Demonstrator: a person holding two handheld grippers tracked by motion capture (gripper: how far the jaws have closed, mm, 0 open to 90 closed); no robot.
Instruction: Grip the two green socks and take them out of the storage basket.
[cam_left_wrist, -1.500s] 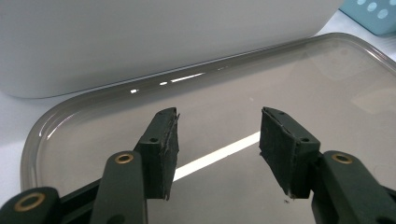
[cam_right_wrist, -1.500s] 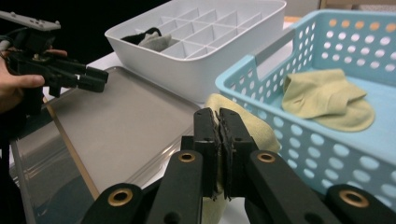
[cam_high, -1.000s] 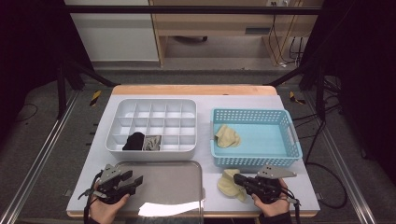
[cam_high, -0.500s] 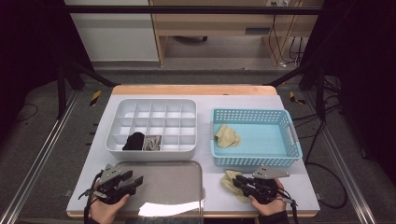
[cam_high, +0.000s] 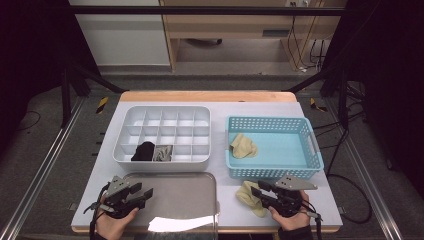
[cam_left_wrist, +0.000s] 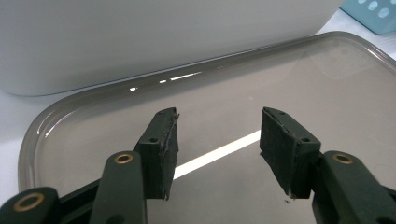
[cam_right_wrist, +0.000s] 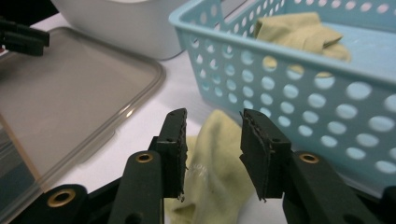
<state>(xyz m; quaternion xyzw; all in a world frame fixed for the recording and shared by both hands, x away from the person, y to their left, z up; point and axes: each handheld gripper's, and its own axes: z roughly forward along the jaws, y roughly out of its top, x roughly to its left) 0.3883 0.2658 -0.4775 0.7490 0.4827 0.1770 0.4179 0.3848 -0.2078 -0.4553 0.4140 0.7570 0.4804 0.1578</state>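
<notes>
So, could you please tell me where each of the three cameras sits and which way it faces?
High view: above the person's side, looking forward and down on the table; both hands with the left gripper and right gripper show.
Left gripper view: rides the left gripper, looks over the grey tray; its open jaws show.
Right gripper view: rides the right gripper, faces the yellow sock and blue basket; its jaws have just been opening.
Shared: tray, sock and basket appear in the high view too.

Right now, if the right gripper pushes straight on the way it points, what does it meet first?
The right gripper has just been opening, and the yellow sock on the table lies between its jaws, so it meets that first. Beyond it is probably the blue basket wall, though depth is unclear.
</notes>
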